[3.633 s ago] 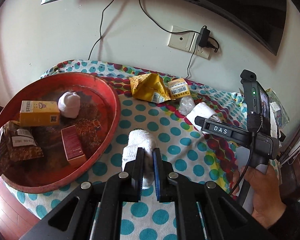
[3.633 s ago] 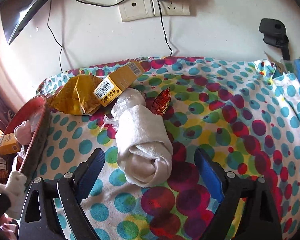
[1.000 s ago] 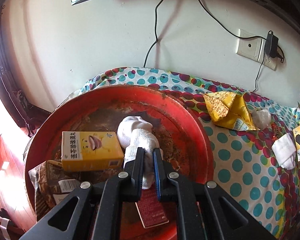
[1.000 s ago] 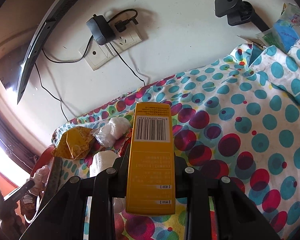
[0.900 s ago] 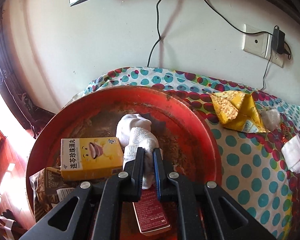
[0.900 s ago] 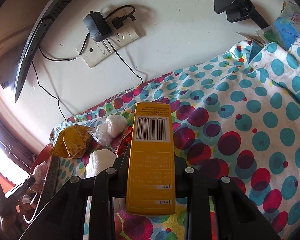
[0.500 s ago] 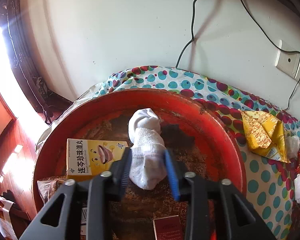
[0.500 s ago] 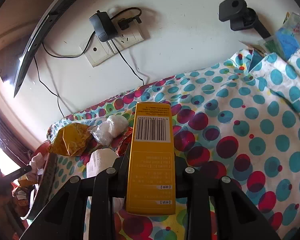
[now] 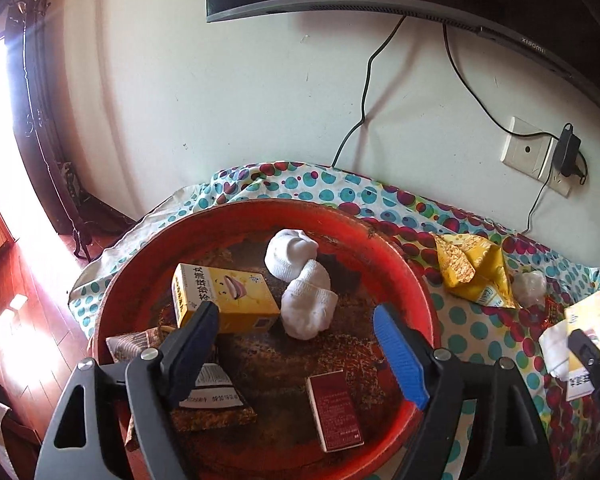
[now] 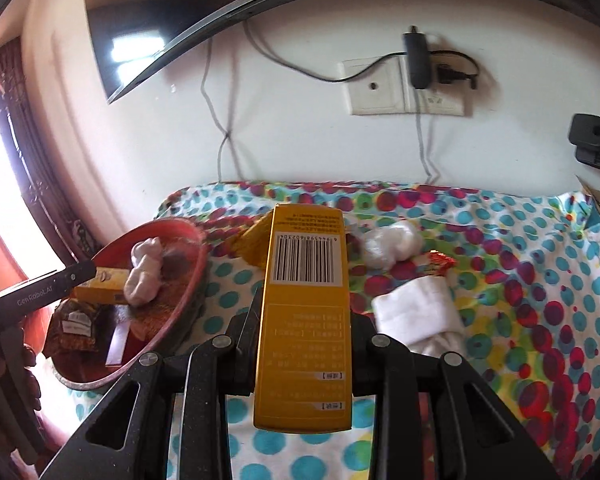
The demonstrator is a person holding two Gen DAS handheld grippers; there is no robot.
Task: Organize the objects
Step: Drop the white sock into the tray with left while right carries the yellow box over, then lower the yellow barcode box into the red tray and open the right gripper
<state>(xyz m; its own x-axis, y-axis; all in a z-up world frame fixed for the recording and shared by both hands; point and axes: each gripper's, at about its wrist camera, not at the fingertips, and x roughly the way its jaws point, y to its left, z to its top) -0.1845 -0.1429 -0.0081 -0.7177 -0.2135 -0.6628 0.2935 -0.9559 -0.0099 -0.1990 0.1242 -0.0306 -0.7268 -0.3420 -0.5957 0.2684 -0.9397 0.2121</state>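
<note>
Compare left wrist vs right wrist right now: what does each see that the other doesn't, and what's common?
Only the left wrist view shows the left gripper, jaws wide open over the red tray, and the dark red box face-up.

Only the right wrist view shows the right gripper clamped on the yellow barcode box above the dotted cloth, and the full folded white towel.

Both show the tray, the two white socks in it, the yellow box in the tray, the yellow bag and the wall socket.
</note>
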